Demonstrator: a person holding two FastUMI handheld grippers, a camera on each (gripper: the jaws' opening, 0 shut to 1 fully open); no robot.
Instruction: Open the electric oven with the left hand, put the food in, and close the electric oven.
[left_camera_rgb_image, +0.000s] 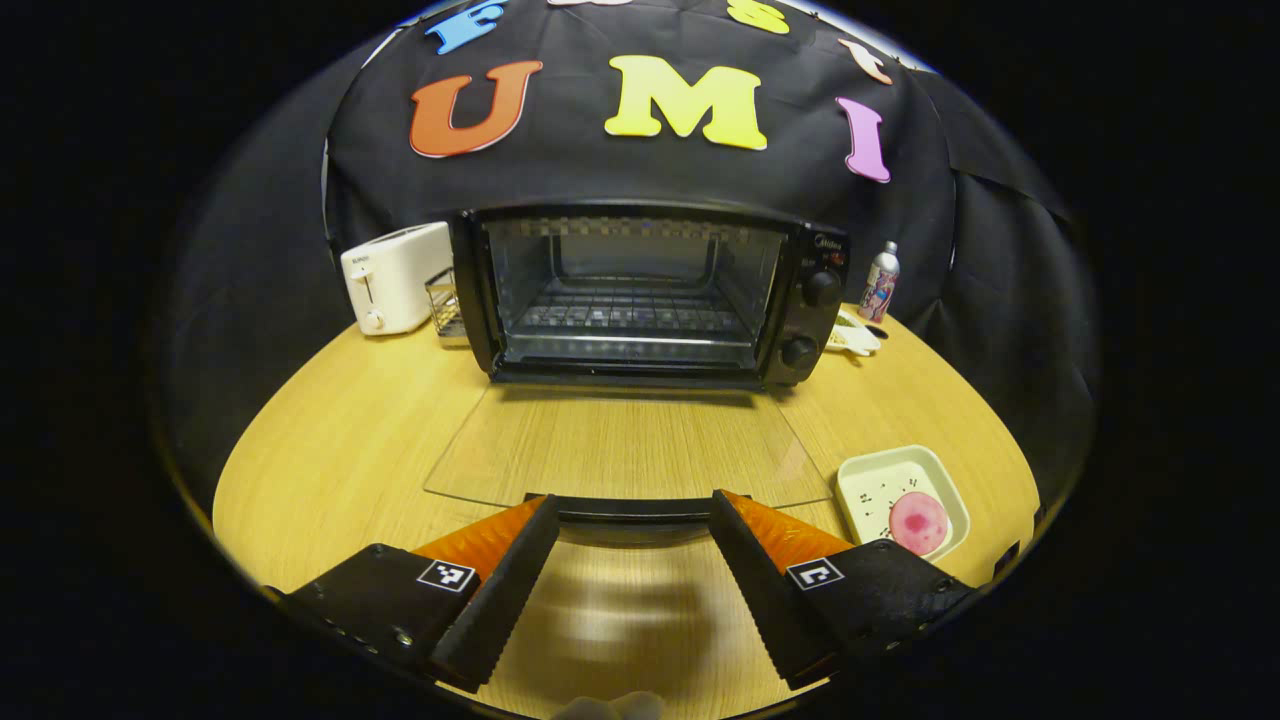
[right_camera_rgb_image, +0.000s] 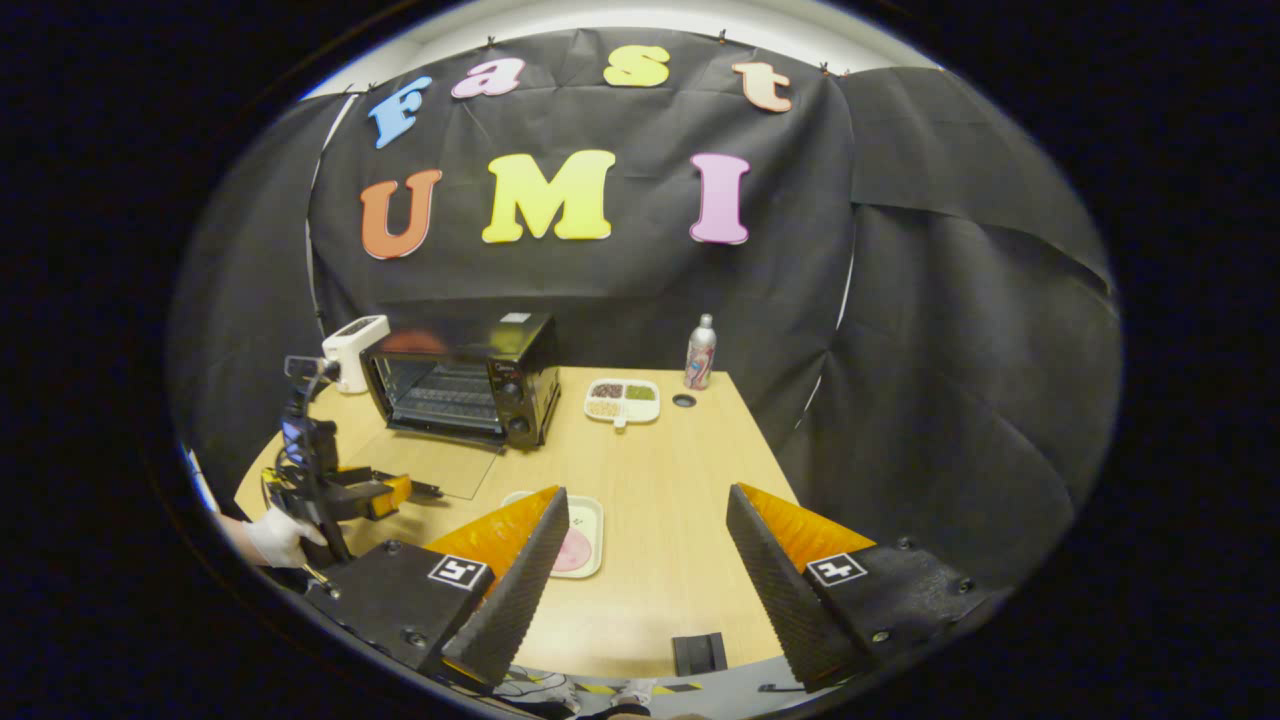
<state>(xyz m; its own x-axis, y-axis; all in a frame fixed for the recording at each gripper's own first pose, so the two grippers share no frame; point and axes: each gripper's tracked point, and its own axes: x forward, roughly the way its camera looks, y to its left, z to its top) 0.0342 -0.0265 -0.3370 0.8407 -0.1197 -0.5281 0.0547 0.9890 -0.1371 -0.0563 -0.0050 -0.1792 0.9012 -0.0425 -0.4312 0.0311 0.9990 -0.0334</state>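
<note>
Oven (left_camera_rgb_image: 640, 295) open, glass door (left_camera_rgb_image: 625, 445) flat above desk (left_camera_rgb_image: 340, 420).
Left tool (left_camera_rgb_image: 632, 520) spread at door handle (left_camera_rgb_image: 632, 508); right tool (right_camera_rgb_image: 645, 530) spread above food plate (right_camera_rgb_image: 585, 525).

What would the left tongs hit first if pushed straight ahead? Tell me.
The left tongs stand open at the dark handle of the lowered glass oven door. Straight ahead, they would likely meet that handle first; beyond it lie the door and the open oven. Their height relative to the handle is unclear.
</note>
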